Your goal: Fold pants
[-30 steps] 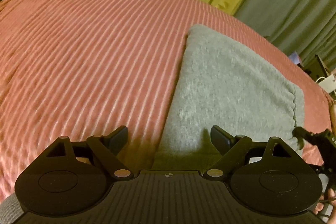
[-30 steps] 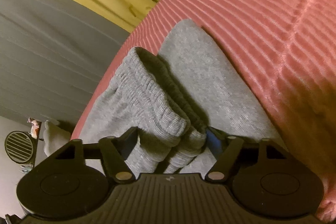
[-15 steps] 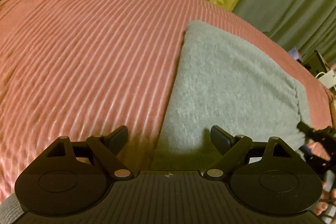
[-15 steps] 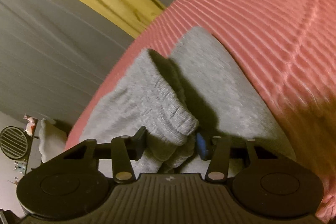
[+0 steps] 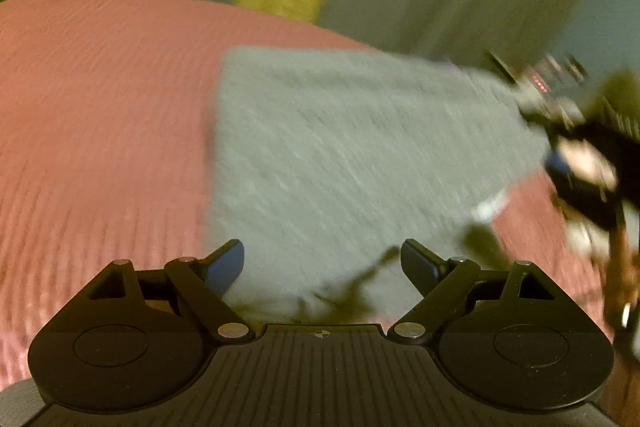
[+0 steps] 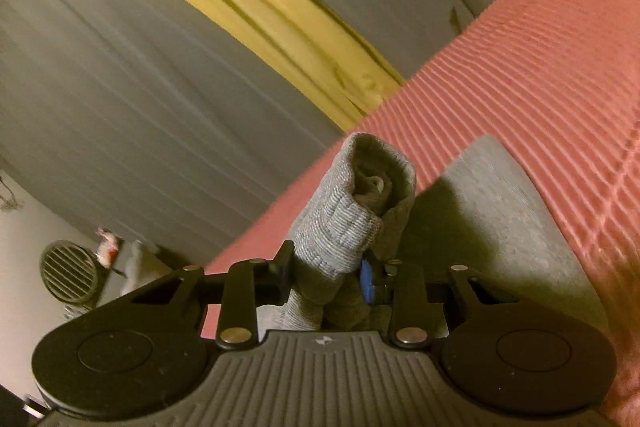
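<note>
- Your right gripper (image 6: 326,269) has just been closing, and its pads now pinch the ribbed cuffs (image 6: 340,223) of the grey pants (image 6: 496,227), both leg ends bunched between them.
- The cuffs stand lifted off the bedspread (image 6: 540,67) (the waist end stays flat on it).
- Your left gripper (image 5: 322,263) is spread wide with nothing between its fingers; it hovers over the near edge of the pants (image 5: 352,155) without touching, as far as the blur lets me tell.
- Progress, as I judge it: the legs already lie one on the other, so the lengthwise fold looks done. What is left is to carry the cuffs over toward the waist, lay them down, and smooth or fold once more.
- Behind the bed hang grey and yellow curtains (image 6: 160,47).
</note>
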